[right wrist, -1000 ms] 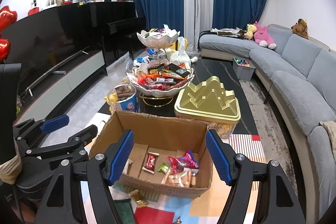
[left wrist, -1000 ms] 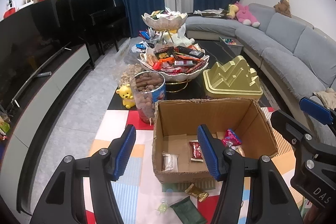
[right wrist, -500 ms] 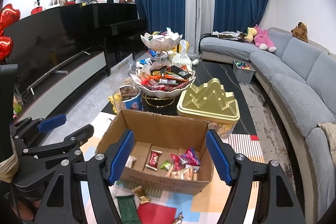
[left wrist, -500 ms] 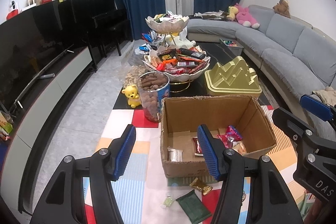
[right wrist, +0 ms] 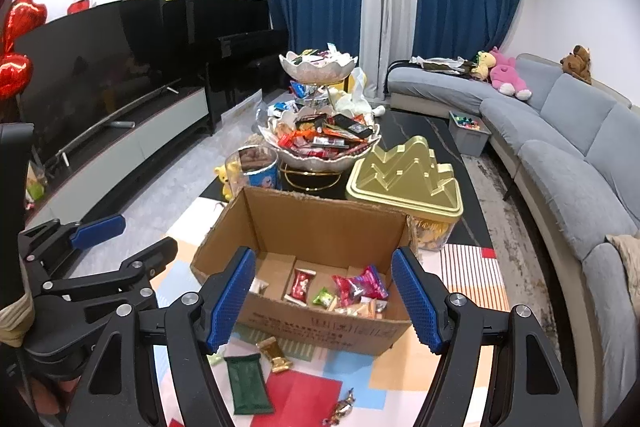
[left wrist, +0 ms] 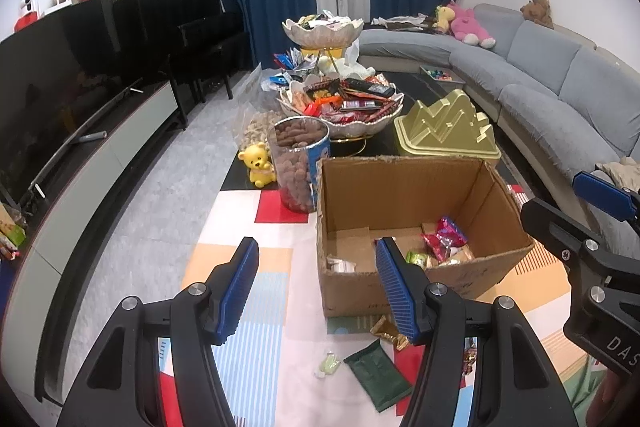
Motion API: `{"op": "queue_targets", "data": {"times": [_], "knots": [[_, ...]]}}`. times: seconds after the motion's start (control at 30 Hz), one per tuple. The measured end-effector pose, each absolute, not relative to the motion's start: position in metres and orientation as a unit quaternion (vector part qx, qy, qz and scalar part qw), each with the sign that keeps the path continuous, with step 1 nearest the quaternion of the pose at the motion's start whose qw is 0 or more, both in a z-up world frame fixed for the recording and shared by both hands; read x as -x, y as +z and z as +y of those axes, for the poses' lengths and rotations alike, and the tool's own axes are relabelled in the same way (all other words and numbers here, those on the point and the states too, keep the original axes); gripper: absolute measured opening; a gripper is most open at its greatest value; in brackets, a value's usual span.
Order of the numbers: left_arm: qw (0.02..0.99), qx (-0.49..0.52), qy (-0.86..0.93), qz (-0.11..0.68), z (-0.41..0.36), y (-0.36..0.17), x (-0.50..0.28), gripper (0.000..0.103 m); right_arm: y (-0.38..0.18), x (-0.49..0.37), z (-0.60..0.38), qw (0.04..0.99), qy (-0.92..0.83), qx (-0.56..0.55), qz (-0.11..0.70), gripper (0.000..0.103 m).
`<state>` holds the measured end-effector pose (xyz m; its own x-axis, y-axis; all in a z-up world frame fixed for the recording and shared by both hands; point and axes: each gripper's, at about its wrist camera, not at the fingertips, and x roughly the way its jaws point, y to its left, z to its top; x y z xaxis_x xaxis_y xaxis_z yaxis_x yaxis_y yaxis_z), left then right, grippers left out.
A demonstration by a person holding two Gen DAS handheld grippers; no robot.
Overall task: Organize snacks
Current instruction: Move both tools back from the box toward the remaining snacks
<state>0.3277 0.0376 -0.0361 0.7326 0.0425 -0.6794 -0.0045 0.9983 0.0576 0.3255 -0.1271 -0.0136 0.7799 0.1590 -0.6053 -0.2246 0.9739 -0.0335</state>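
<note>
An open cardboard box [left wrist: 404, 183] [right wrist: 320, 219] stands on a colourful mat and holds several wrapped snacks [right wrist: 360, 285]. In front of the box lie a dark green packet [left wrist: 376, 371] [right wrist: 246, 383], a gold candy [left wrist: 386, 331] [right wrist: 274, 353] and a pale green sweet [left wrist: 328, 363]. My left gripper [left wrist: 316, 289] hovers open and empty, back from the box's near left corner. My right gripper [right wrist: 324, 295] is open and empty too, in front of the box's near wall. Each gripper shows at the edge of the other's view.
Behind the box are a jar of brown snacks [left wrist: 300, 163], a yellow bear figure [left wrist: 260, 163], a two-tier bowl stand piled with snacks [left wrist: 340, 103] and a gold mountain-shaped tin [left wrist: 444, 127]. A grey sofa [left wrist: 560, 87] runs along the right, a TV cabinet [left wrist: 100, 155] along the left.
Both grippers have drawn back from the box, which now looks smaller and farther. More of the mat and the loose sweets in front of the box have come into view.
</note>
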Motion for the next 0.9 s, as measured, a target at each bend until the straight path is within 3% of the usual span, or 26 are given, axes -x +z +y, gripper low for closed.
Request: {"op": "queue_targets", "data": {"times": [0.9], "knots": [[0.923, -0.032, 0.003, 0.383, 0.061, -0.091, -0.293, 0.06, -0.063, -0.301, -0.104, 0.931, 0.114, 0.093, 0.334, 0.072]]}}
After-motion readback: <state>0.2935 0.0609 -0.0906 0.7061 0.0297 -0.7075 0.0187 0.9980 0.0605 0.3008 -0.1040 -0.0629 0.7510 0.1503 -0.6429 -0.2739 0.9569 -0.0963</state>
